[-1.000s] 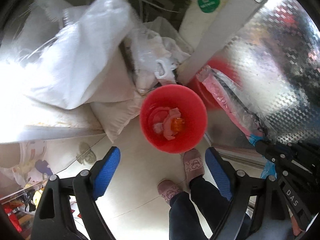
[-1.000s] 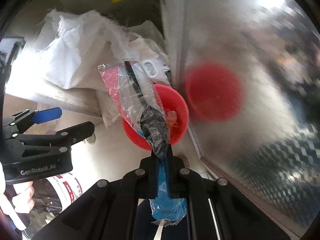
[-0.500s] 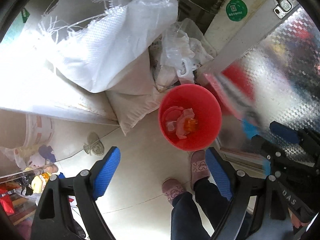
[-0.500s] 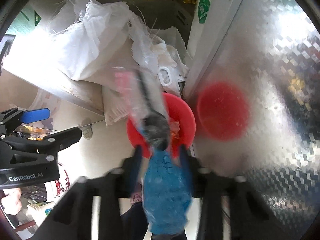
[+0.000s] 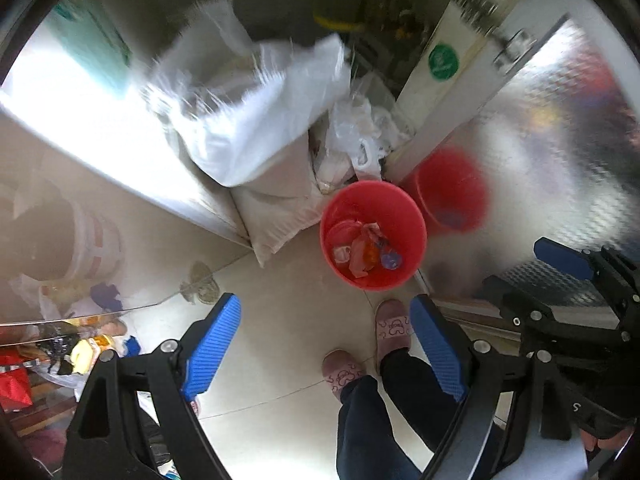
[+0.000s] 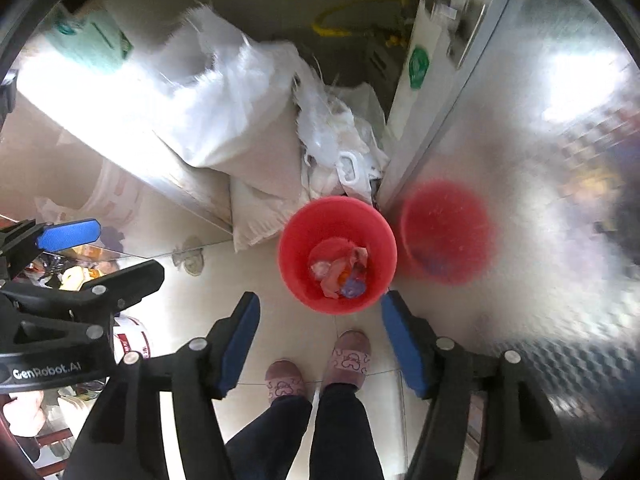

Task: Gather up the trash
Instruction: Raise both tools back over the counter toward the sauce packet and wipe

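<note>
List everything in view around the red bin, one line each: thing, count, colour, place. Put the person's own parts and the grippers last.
bucket: one, red, on the floor against the metal panel, below both grippers.
trash in the bucket: a small heap, pink, orange and purple, at the bucket's bottom.
metal panel: one, shiny silver, right of the bucket, showing its red reflection.
woven sacks: at least two, white, piled behind and left of the bucket.
plastic bags: a bundle, clear and white, just behind the bucket.
sticker: one, green, on the white post.
pipe: one, yellow, far corner.
slippers: two, pink, in front of the bucket.
trouser legs: two, dark.
left gripper: blue pads, open, empty.
right gripper: blue pads, jaws opening, empty.
</note>
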Action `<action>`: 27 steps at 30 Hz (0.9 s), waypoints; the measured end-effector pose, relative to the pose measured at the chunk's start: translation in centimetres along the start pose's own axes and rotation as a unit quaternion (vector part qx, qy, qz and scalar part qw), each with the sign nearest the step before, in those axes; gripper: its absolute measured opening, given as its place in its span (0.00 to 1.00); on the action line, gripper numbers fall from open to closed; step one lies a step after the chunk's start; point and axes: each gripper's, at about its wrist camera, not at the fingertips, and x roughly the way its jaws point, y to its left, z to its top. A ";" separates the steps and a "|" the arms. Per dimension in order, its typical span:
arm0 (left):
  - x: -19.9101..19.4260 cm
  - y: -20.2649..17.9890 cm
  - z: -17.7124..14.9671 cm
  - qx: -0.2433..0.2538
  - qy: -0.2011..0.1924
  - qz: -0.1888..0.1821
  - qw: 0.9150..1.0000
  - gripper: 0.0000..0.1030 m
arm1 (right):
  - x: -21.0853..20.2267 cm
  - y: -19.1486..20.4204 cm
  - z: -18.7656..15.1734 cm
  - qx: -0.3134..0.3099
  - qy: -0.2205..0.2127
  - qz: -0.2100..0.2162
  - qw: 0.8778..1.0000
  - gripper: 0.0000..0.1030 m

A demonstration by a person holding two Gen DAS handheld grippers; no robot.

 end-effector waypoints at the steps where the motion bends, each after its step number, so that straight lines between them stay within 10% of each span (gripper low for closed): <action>1: -1.3 0.1 -0.2 -0.002 -0.003 0.002 1.000 0.83 | -1.0 0.3 -0.1 -0.003 -0.003 0.003 1.000 0.62; 15: -15.8 -0.4 -2.3 -0.009 -0.053 0.007 0.999 0.83 | -14.2 2.8 0.3 -0.032 -0.063 -0.027 0.997 0.70; 27: -22.3 -3.6 2.5 0.046 -0.115 -0.008 0.992 0.83 | -22.1 -0.4 1.4 0.039 -0.119 -0.085 0.989 0.78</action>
